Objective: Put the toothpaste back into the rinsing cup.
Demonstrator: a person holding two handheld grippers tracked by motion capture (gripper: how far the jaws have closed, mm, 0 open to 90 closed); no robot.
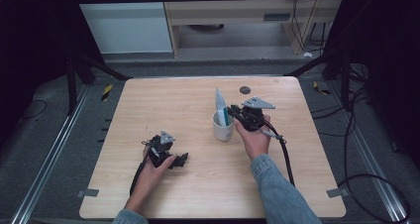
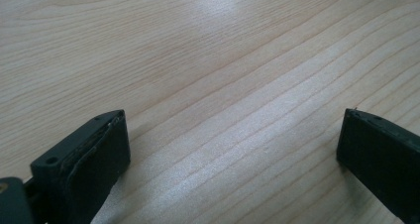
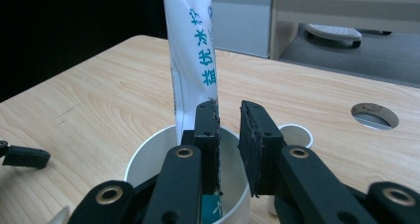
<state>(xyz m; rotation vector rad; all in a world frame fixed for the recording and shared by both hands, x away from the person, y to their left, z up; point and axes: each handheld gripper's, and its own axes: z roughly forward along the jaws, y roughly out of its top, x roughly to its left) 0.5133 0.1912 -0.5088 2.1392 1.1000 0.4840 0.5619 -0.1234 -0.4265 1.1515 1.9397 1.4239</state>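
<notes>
Left gripper (image 1: 182, 159): resting low on the wooden table (image 1: 148, 105) near the front-left, jaws spread wide, nothing between them. White cup (image 1: 223, 130): standing upright right of the table's centre, well apart from that gripper. Tube (image 1: 220, 105): white with teal lettering, standing in the cup and leaning on its rim, upper half above it; likely light, soft-walled and slick, so it would dent or slide under a hard squeeze; best taken across the flat upper body just above the rim. Right gripper (image 3: 229, 116): poised over the cup mouth beside the tube, jaws narrowly parted, gripping nothing. Round hole (image 1: 244, 89): near the far edge.
</notes>
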